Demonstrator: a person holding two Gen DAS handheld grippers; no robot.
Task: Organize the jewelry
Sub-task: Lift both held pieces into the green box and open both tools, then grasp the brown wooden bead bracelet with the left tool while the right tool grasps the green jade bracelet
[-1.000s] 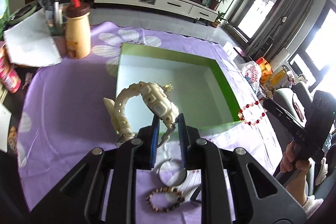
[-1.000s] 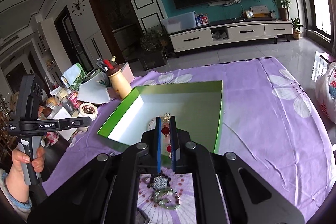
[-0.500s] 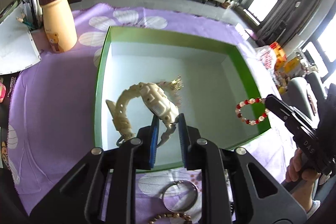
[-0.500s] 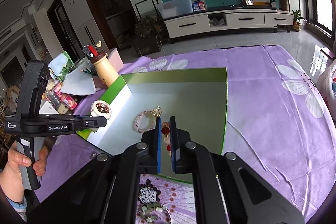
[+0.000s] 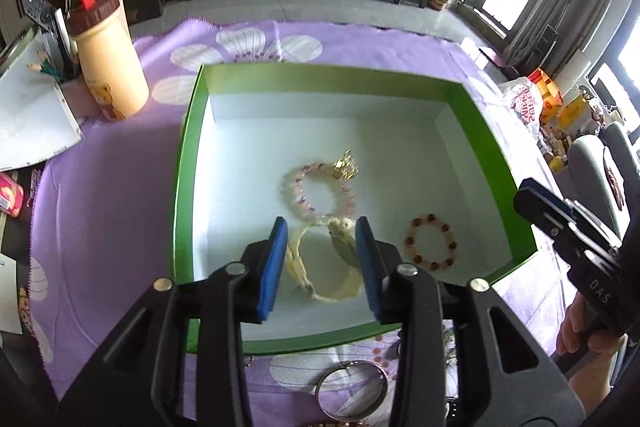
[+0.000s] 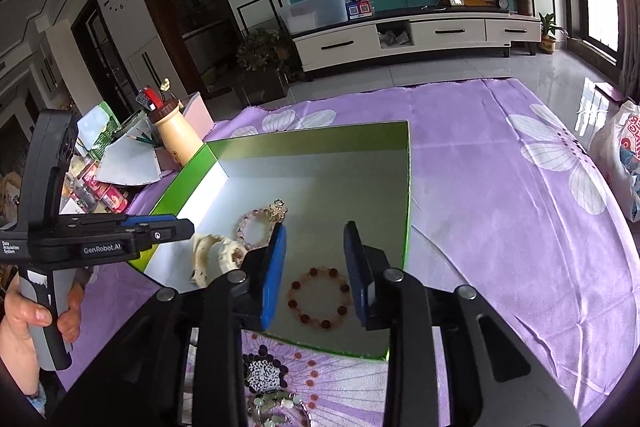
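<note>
Hovering over the shallow green-rimmed cardboard box with its pale floor, both grippers have their jaws spread wide and grasp nothing. The left gripper hangs above the near part of the box floor, and the cream plastic wristwatch lies in the box directly beneath the gap between its blue pads, its curled strap running roughly from near to far. The right gripper stands over the box's near right corner, with the small red-and-clear beaded bracelet flat on the floor just below and between its jaws. Farther into the box, touching or just beside the watch, rests the pink beaded bracelet with a gold charm.

Three pieces appear stowed, so the next pick likely lies outside the box, on the purple flowered cloth over the surface at the box's near wall. A silver metal bangle sits there, nearer the left gripper and just under its body. A black-and-white beaded piece and a pale green beaded strand lie by the same wall, below the right gripper, which looks closer to them.
</note>
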